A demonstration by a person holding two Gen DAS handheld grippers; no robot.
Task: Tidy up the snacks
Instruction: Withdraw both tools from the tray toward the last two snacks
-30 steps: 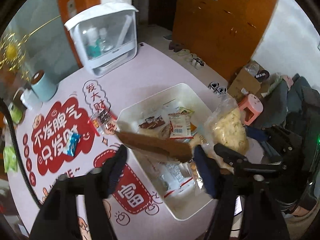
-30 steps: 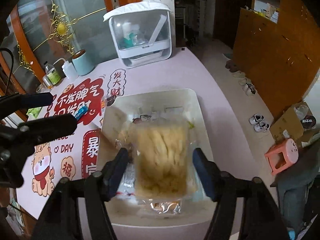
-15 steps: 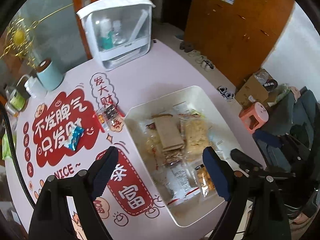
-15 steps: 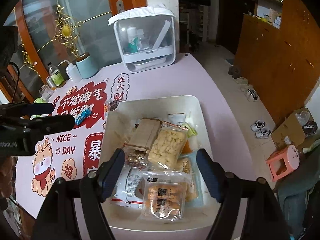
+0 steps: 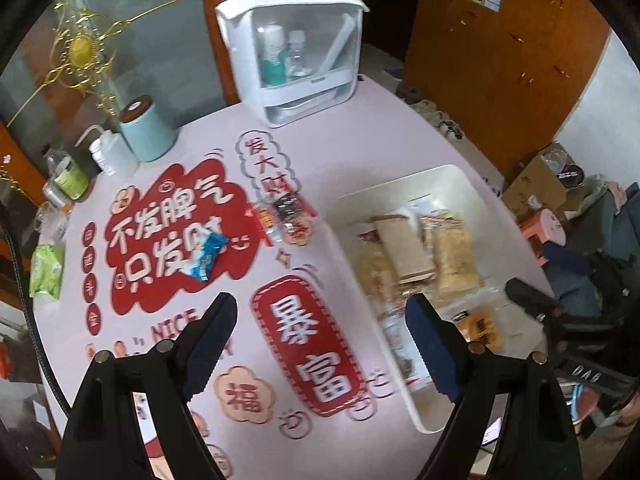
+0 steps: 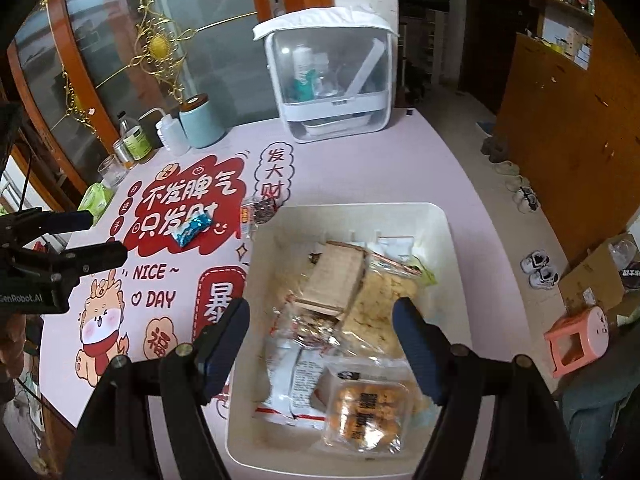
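A white bin (image 6: 440,224) (image 5: 444,178) holds several snack packs: a brown flat pack (image 6: 334,276), a clear bag of pale snacks (image 6: 380,312) and an orange snack pack (image 6: 362,412). On the mat outside the bin lie a blue wrapped snack (image 5: 206,254) (image 6: 191,230) and a clear pack with dark and red contents (image 5: 286,216) (image 6: 256,210). My left gripper (image 5: 320,324) is open and empty above the mat, left of the bin. My right gripper (image 6: 320,326) is open and empty above the bin.
A white clear-fronted case with bottles (image 6: 332,76) stands at the back of the table. A teal cup (image 6: 200,124), a squeeze bottle (image 6: 172,134), a can (image 6: 134,144) and a green pack (image 5: 46,272) sit at the back left. The table's right edge drops to the floor.
Both grippers let go of their packs into the bin and opened. The brown pack and the pale snack bag now lie in the bin. My left gripper has swung left over the mat.
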